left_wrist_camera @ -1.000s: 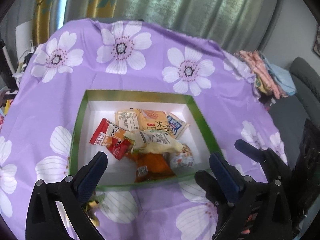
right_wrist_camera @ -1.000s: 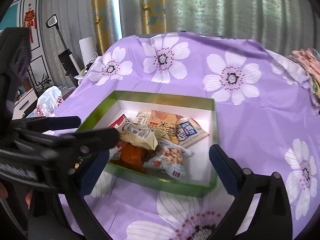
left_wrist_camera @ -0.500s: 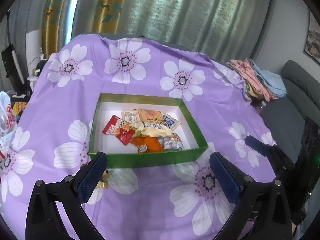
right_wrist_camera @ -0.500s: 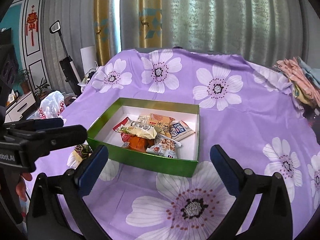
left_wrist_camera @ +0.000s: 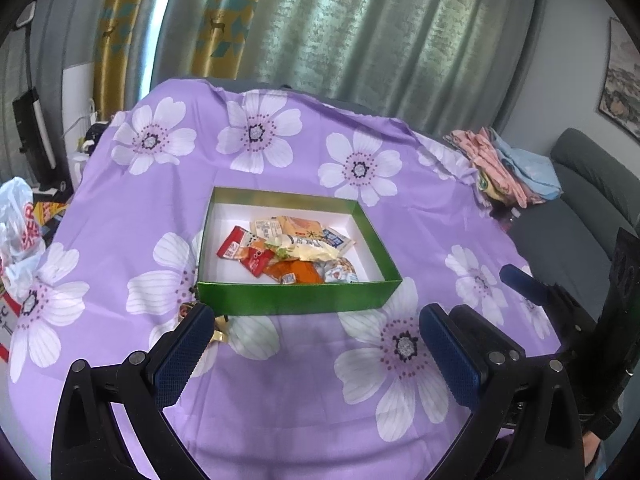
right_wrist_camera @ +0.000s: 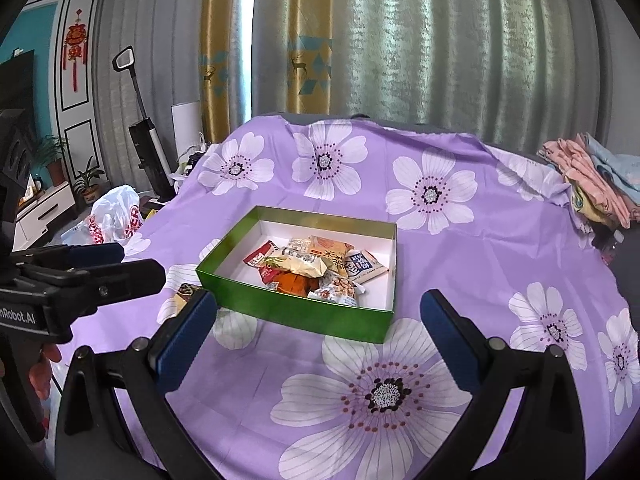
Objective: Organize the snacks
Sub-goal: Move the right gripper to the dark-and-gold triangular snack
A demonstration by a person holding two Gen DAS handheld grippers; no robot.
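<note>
A green box (left_wrist_camera: 296, 298) (right_wrist_camera: 296, 312) with a white inside sits mid-table on the purple flowered cloth. Several snack packets (left_wrist_camera: 288, 252) (right_wrist_camera: 312, 268) lie heaped in it. One small gold-and-brown snack (left_wrist_camera: 218, 330) (right_wrist_camera: 184, 294) lies on the cloth outside the box's near left corner, partly hidden behind a finger. My left gripper (left_wrist_camera: 314, 346) hangs open above the cloth, short of the box, holding nothing. My right gripper (right_wrist_camera: 316, 334) is open too and empty, also short of the box. The left gripper (right_wrist_camera: 116, 264) shows at the left edge of the right wrist view.
Folded clothes (left_wrist_camera: 508, 168) (right_wrist_camera: 592, 176) are piled at the table's far right. A white plastic bag (left_wrist_camera: 20, 232) (right_wrist_camera: 116, 216) sits off the left edge. A grey sofa (left_wrist_camera: 592, 208) stands on the right, curtains behind. A hand (right_wrist_camera: 40, 372) holds the left gripper.
Both grippers have drawn back and up from the box, which now looks smaller and farther. The loose snack beside the box has come into view. Both stay open.
</note>
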